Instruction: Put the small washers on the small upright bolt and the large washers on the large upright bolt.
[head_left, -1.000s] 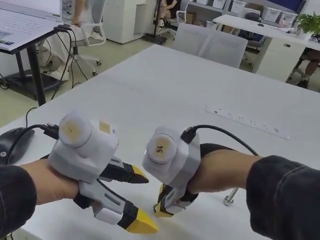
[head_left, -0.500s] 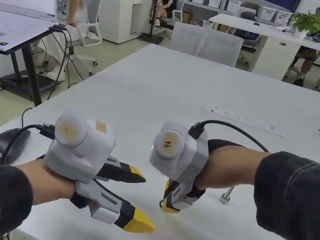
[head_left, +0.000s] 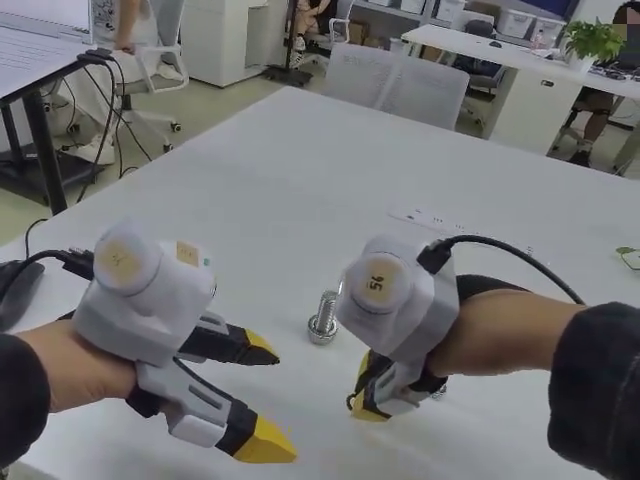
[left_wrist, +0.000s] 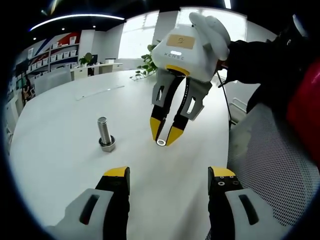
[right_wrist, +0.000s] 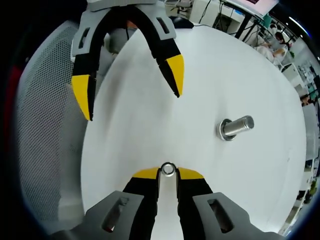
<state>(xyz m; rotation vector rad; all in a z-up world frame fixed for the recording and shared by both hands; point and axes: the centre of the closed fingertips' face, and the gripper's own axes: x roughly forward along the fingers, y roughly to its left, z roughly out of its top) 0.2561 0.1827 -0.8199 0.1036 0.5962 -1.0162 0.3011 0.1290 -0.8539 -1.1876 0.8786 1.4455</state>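
A silver bolt (head_left: 323, 318) stands upright on the white table (head_left: 300, 180), with a ring at its base. To its right my right gripper (head_left: 372, 405) points down at the tabletop, shut on a small silver washer (right_wrist: 168, 169). The left gripper view shows that washer (left_wrist: 161, 142) pinched at the right gripper's (left_wrist: 165, 137) yellow tips, just right of the bolt (left_wrist: 105, 135). My left gripper (head_left: 262, 395) hovers open and empty left of the bolt, jaws wide apart. From the right gripper view, the left gripper (right_wrist: 130, 82) is open above and the bolt (right_wrist: 235, 126) sits to the right.
A white power strip (head_left: 420, 215) lies further back on the table. A grey mesh chair (head_left: 395, 85) stands at the far edge. A dark mouse (head_left: 15, 285) with a cable sits at the left edge. The near table edge lies just under both grippers.
My right gripper has moved to the right with the washer, and the upright bolt now shows between the two grippers. The head camera has also shifted. The left gripper stays open.
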